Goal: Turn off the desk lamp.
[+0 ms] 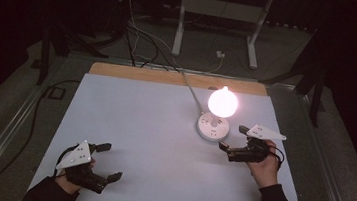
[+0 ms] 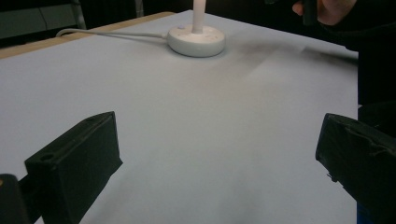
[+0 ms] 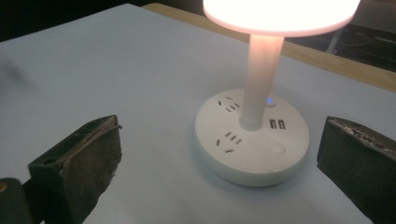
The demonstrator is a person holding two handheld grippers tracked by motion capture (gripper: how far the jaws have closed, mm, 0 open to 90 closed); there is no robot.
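A lit table lamp with a glowing round shade (image 1: 223,102) stands on its white round base (image 1: 212,126) at the right middle of the white table top (image 1: 153,128). My right gripper (image 1: 232,137) is open just right of the base, its jaws pointing at it. In the right gripper view the base (image 3: 252,140) lies between and just beyond the open jaws, with sockets, a blue light and a round button (image 3: 279,148). My left gripper (image 1: 112,162) rests open near the front left, nothing between its jaws. The left gripper view has the base (image 2: 196,39) far off.
A white cable (image 1: 190,89) runs from the lamp base to the table's wooden back edge (image 1: 169,77). Behind the table stand a white metal frame (image 1: 215,14) and loose floor cables (image 1: 137,41). The room around is dark.
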